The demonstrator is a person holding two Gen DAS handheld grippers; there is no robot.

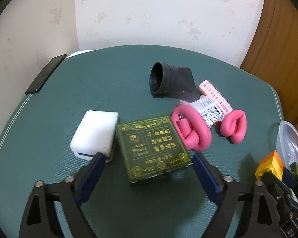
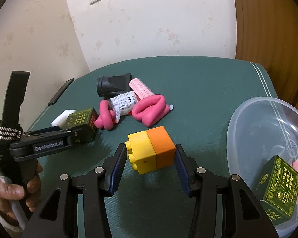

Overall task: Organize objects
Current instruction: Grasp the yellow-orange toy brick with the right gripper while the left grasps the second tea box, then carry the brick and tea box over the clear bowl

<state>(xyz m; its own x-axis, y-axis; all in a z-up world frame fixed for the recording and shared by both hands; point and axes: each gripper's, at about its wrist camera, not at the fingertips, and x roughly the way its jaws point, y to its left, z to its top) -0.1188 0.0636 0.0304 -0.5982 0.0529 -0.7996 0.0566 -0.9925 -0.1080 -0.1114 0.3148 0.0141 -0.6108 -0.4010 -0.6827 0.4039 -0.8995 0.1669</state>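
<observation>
1. Straddling a green box [image 1: 152, 147], the left claw [image 1: 147, 159] has its blue-padded fingers [image 1: 93, 170] on either side of it; in the left wrist view the pads are spread wider than the box and do not press on it, so the claw is released.
2. That box is a dark green cube with gold ornamental borders and gold characters too small to read. It sits on the green bench [image 1: 109, 83], just beside a white block [image 1: 94, 133].
3. Farther back lie a pink foam twist [image 1: 190, 130], a folded printed leaflet [image 1: 208, 111], a pink roller [image 1: 216, 96] and a black nozzle [image 1: 170, 79]. A black phone [image 1: 45, 74] lies at the bench's edge.
4. In the right wrist view, the right claw [image 2: 151, 156] is clenched on a pair of joined bricks [image 2: 151, 151], one yellow with studs and one orange, held above the bench.
5. A clear plastic bowl [image 2: 248, 123] at the right holds a second green box [image 2: 280, 186] and a pink roller.
6. The left claw's arm bears the lettering "GenRobot.AI"; a hand [image 2: 15, 186] grips its handle.
</observation>
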